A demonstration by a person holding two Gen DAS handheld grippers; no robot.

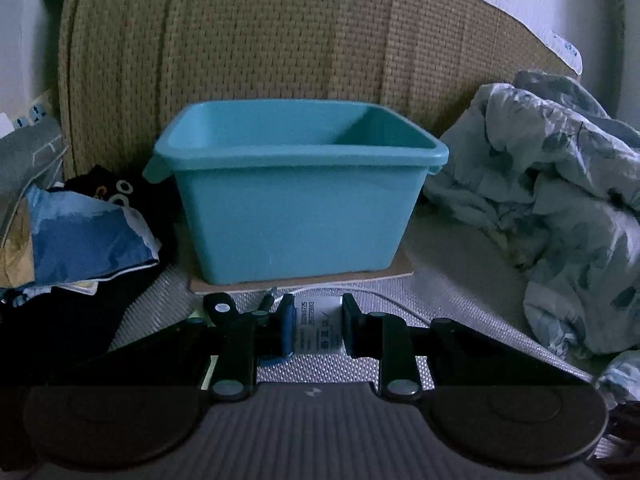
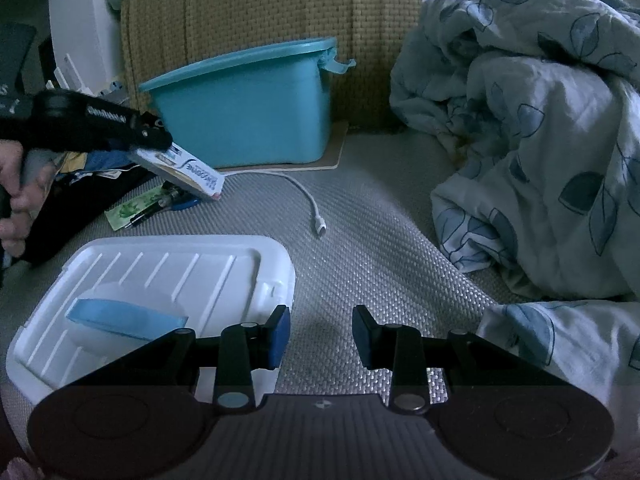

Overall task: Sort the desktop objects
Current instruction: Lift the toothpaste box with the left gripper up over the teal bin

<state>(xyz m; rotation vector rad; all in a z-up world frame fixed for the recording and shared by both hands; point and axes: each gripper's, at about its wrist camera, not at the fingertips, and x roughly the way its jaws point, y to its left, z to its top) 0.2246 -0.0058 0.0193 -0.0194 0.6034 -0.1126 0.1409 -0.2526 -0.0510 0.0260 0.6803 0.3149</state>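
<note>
My left gripper (image 1: 316,328) was clamped on a box (image 1: 318,330), a flat carton with printed lettering; in the right wrist view the same gripper (image 2: 160,148) held that box (image 2: 188,172) tilted, its free end pointing down toward the mat (image 2: 360,240). My left hand (image 2: 16,196) was wrapped round the handle. The box hung in the air just in front of the bin (image 1: 298,188), not over its opening.

The bin was teal, open-topped, and stood on a thin board (image 1: 396,274) against a woven backrest (image 1: 240,40). Under the held box lay a green packet (image 2: 132,208) and pens (image 2: 168,200), close together on the mat. A white cable (image 2: 308,200) trailed from the board across the mat, its plug end lying free.

My right gripper (image 2: 320,336) stood with its fingers apart and nothing between them, low over the mat. Just to its left sat a white tray (image 2: 240,264) holding a blue piece (image 2: 124,318); I could not tell what that piece was. A leaf-print quilt (image 2: 540,140) was heaped to the right, well apart from the bin. Crumpled clothing (image 1: 88,236) lay left of the bin.
</note>
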